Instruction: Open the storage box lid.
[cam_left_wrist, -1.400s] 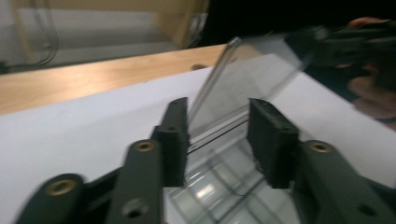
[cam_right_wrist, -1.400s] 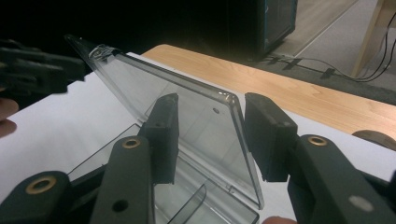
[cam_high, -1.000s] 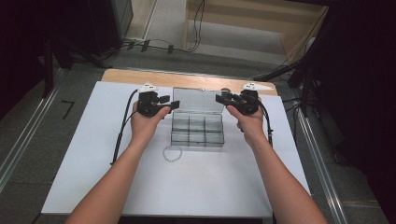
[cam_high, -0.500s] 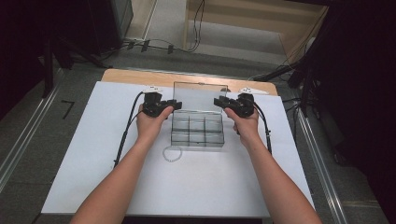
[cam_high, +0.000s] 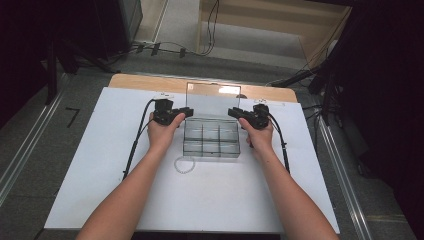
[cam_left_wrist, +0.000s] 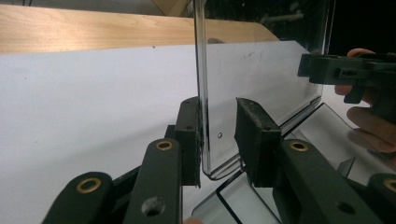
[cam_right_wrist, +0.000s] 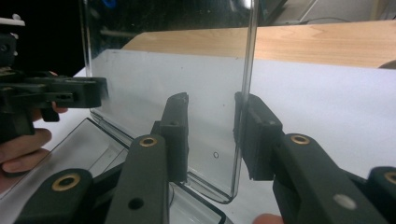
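Tongs (cam_left_wrist: 217, 135) and tongs (cam_right_wrist: 212, 135) straddle unmarked clear lid (cam_high: 213, 98), closing.

Even overhead light leaves the white table (cam_high: 100, 165) bright with only faint shadows under the forearms, while the surrounding floor falls dark. A patch of glare sits on the upright clear lid (cam_high: 214, 95) near its top edge. In both gripper views the near jaws are slightly soft, and the lid's edge (cam_left_wrist: 201, 93) catches thin highlights.
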